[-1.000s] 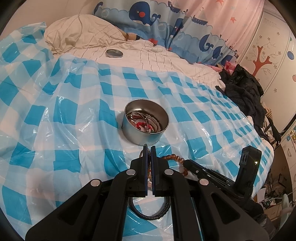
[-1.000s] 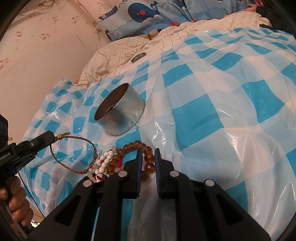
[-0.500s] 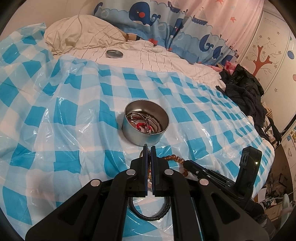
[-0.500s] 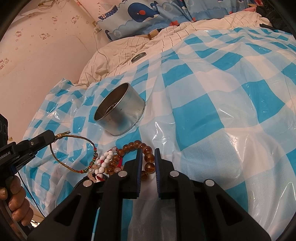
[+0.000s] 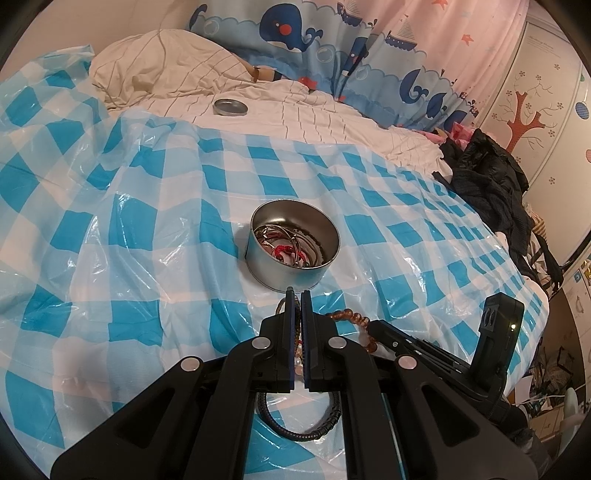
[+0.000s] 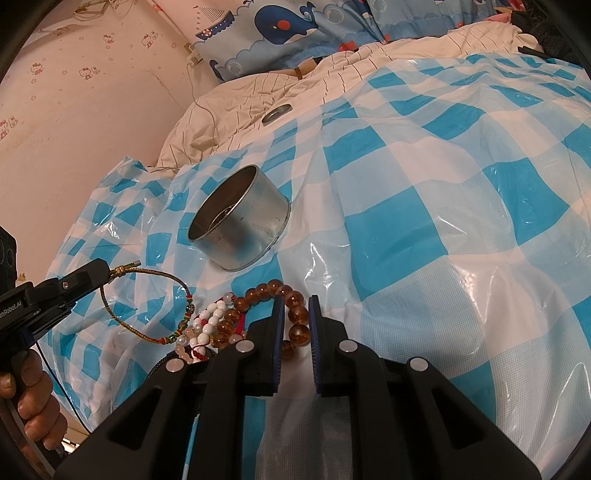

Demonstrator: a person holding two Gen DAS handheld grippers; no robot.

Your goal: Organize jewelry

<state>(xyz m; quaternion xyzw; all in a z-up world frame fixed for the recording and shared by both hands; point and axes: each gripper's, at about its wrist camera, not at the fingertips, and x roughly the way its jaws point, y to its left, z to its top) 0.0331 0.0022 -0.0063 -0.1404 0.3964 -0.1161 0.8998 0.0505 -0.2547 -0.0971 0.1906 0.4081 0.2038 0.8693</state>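
A round metal tin (image 5: 293, 254) sits on the blue-and-white checked plastic sheet (image 5: 122, 229) spread over the bed, with bangles and a red cord (image 5: 282, 253) already inside. Its lid (image 5: 230, 107) lies well apart on the cream striped bedding (image 5: 295, 107) toward the head of the bed, beneath the whale-print curtain (image 5: 295, 33). A heap of dark clothes (image 5: 491, 184) crowds the bed's far side edge.

The left claw (image 6: 110, 275) is clamped shut on one end of a thin braided cord bracelet (image 6: 147, 295), which droops to the sheet. Beside it lie white beads (image 6: 210, 321), an amber bead bracelet (image 6: 266, 291) and a black braided band (image 5: 299, 424). The right claw (image 6: 296, 301) stands slightly parted, its tips straddling the amber beads; whether they pinch, I cannot tell. Nothing lies between the jewellery pile and the tin.
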